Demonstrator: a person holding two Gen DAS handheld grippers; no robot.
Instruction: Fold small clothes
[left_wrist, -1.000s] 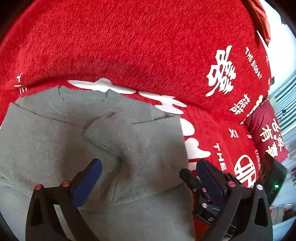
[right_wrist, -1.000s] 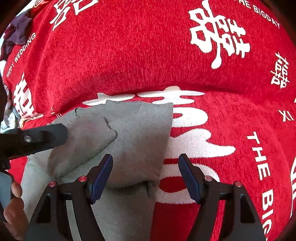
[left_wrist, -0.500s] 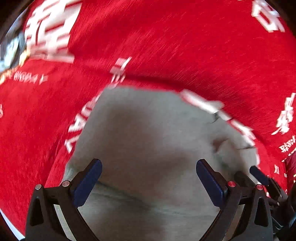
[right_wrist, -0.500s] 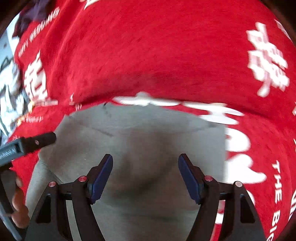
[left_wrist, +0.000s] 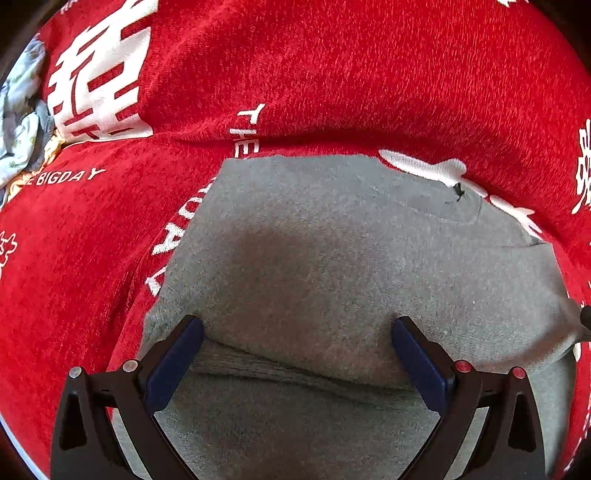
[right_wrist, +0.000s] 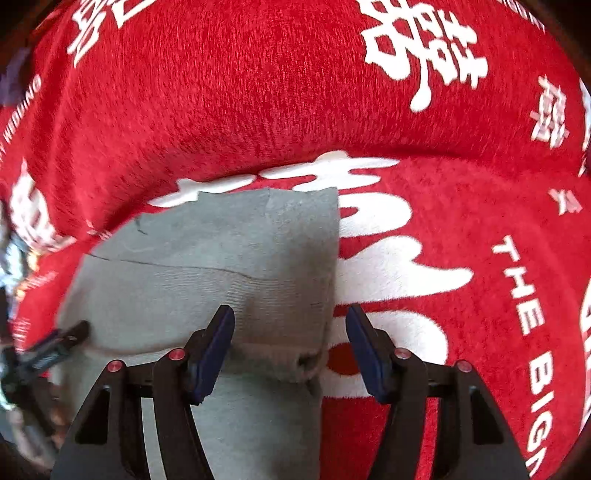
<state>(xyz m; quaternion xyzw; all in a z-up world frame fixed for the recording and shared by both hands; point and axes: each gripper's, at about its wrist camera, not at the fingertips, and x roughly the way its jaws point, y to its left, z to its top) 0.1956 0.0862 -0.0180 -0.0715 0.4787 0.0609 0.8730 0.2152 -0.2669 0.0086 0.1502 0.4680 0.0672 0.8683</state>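
Garment: we see the small grey knitted garment (left_wrist: 332, 266) lying flat on the red plush cover with white lettering (left_wrist: 332, 74), its sides already folded inward, its top edge close to the crease where the cover's seat meets its back
Left tool: our left gripper (left_wrist: 295, 354) stands spread wide over the garment's near left part, straddling a ribbed folded edge (left_wrist: 280, 365); the pads touch nothing that we can make out
Right tool: our right gripper (right_wrist: 290, 347) straddles the garment's right edge, near a ribbed cuff (right_wrist: 303, 360); its jaws have just been closing, yet a gap remains on both sides and the cloth is not pinched
Risk, grip: we judge the right jaws may close on the top layer alone, so the folded sleeve beneath slips out as we lift
Risk, cover: the plush pile lies right under the right pad, so we could pinch the cover with the cloth
Risk, symmetry: uneven lifting by the two tools would skew the next fold
Risk, clutter: the pale crumpled cloth (left_wrist: 22, 125) at the cover's far left edge is well apart, no concern
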